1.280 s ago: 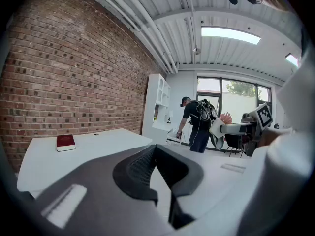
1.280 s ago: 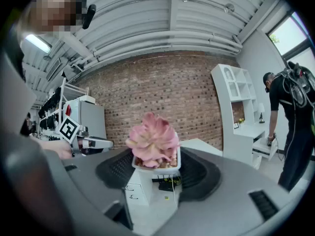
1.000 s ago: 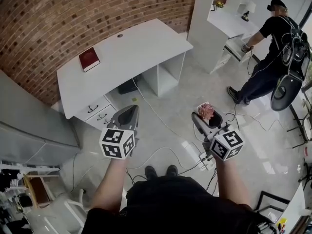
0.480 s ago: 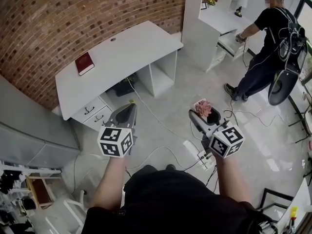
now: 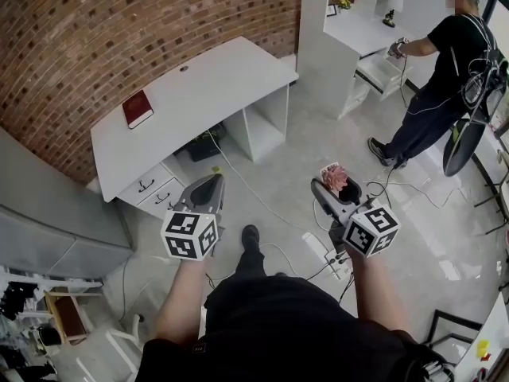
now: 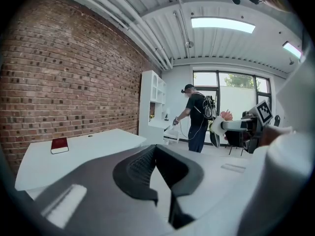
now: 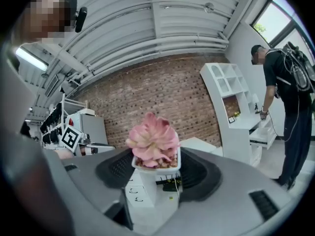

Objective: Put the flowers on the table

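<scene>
A pink succulent in a small white square pot (image 5: 335,178) (image 7: 154,149) sits between the jaws of my right gripper (image 5: 336,188) (image 7: 155,163), which is shut on the pot and held over the floor. The white table (image 5: 199,90) (image 6: 98,144) stands ahead and to the left against the brick wall, well apart from the pot. My left gripper (image 5: 208,191) (image 6: 155,149) hovers at about the same height with its jaws together and nothing in them. In the left gripper view the flower (image 6: 226,115) shows off to the right.
A red book (image 5: 137,108) (image 6: 59,145) lies on the table's left part. A white shelf unit (image 5: 334,22) stands to the table's right, with a person (image 5: 441,62) working at it. Cables and a power strip (image 5: 324,253) lie on the floor below my grippers.
I have stepped forward slightly, one foot now ahead. Both grippers keep their pose and the pot stays held. The person at the shelf has shifted a little.
</scene>
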Motion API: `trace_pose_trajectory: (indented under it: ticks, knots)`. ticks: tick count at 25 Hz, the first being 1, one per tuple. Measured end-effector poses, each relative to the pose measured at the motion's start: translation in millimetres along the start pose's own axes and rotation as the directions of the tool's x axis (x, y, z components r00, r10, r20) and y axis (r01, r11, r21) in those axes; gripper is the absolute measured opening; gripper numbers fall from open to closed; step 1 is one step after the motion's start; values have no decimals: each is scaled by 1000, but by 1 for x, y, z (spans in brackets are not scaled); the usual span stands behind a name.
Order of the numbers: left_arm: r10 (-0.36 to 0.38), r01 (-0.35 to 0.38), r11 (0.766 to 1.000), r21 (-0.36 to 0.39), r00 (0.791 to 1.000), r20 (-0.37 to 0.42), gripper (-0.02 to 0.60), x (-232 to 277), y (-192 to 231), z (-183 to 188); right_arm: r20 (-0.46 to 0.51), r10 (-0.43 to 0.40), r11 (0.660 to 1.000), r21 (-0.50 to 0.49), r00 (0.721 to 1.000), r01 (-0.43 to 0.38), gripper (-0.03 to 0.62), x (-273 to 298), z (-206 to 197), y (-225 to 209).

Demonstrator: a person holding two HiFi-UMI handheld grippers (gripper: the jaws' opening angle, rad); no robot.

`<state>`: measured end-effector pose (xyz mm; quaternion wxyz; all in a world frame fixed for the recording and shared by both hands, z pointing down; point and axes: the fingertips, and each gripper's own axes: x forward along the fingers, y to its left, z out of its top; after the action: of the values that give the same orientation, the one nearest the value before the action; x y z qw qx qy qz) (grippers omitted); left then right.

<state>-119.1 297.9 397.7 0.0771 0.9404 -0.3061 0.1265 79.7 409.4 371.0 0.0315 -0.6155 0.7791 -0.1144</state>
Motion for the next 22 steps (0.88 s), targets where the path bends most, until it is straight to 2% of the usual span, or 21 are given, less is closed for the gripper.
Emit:
trace_pose_trajectory:
  ticks: [7, 12, 22]
  knots:
    - [-12, 11, 1000, -17, 1000, -15, 12, 46, 40, 2, -27, -32, 999, 12, 999, 33, 270, 41, 2, -32]
    - [-28, 28, 999, -26, 999, -34, 12, 86, 79, 10, -67, -54, 998, 37, 996, 56, 270, 92, -3, -55]
    - [-59, 55, 996, -72, 997, -44, 12, 147, 159, 16, -137, -49, 998, 34, 989, 54, 270, 193, -6, -63]
